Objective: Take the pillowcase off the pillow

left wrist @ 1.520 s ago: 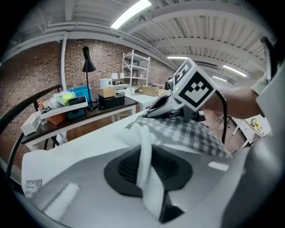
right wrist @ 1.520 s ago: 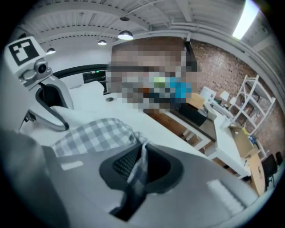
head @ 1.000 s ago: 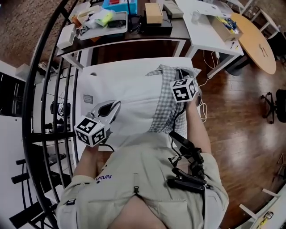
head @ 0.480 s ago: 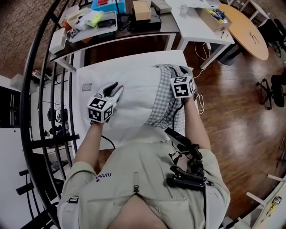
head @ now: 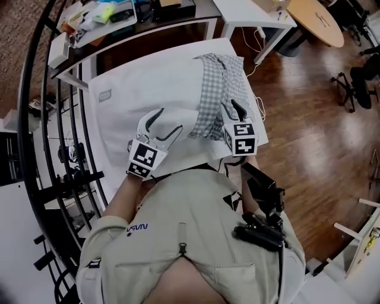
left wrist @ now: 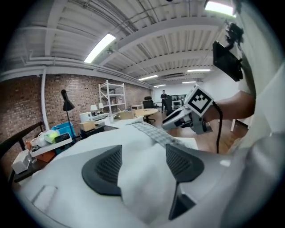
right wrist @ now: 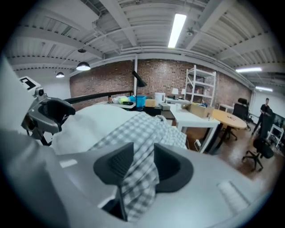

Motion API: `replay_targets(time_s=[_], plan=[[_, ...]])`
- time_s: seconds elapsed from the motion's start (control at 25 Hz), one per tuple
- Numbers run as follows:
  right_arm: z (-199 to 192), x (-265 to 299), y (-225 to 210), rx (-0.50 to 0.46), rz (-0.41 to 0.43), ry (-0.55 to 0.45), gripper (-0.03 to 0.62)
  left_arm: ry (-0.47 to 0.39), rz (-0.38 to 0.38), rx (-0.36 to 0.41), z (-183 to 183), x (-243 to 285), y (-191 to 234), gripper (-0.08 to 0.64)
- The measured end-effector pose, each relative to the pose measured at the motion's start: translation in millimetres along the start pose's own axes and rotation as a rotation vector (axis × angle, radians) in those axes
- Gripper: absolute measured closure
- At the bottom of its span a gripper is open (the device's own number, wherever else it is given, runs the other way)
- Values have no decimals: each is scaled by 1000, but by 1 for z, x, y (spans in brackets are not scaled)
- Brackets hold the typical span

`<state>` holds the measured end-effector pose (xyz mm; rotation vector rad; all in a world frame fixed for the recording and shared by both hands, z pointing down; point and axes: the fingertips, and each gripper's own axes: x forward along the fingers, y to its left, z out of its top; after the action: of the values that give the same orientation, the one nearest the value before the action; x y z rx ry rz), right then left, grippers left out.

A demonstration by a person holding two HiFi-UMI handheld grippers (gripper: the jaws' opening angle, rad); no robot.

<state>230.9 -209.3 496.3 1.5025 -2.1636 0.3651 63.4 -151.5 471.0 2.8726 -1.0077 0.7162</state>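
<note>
A white pillow (head: 148,83) lies across a white surface, its right end still inside the bunched grey-checked pillowcase (head: 217,83). My left gripper (head: 168,122) hovers over the pillow's near edge. Its jaws are opening, with a fold of white pillow cloth (left wrist: 142,178) between the pads, and the pads are not pressing it. My right gripper (head: 233,110) is at the pillowcase's near end. Its jaws are also opening, and loose checked cloth (right wrist: 140,147) hangs between them. In the left gripper view the right gripper (left wrist: 171,121) shows beside the checked cloth (left wrist: 151,133).
A black metal rail (head: 65,148) curves along the left side. Behind the pillow stand a dark desk with clutter (head: 107,15), a white table (head: 249,9) and a round wooden table (head: 314,21). Wooden floor (head: 309,119) lies to the right, with cables near the pillow's corner.
Both grippers have drawn back toward the person and their jaws have spread. The left one moved from the pillow's left part toward its middle near edge. The right one has loosened its grip on the checked cloth.
</note>
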Motion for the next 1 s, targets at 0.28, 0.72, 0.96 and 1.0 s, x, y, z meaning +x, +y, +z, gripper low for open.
replay_targets(time_s=[0.28,0.72,0.96,1.0], plan=[[-100,-31,81,28,124,194,446,211,-7,124,-86,21,-40,281],[-93,-7,91,-85,25,158,573,187,62,86,-46,23,-5,531],[-55,-47,18,-145,-195,76,580,52,117,3,6,2,41,538],[-56,-50,4,-145,-229,82,580,39,121,-9,9,0,44,538]])
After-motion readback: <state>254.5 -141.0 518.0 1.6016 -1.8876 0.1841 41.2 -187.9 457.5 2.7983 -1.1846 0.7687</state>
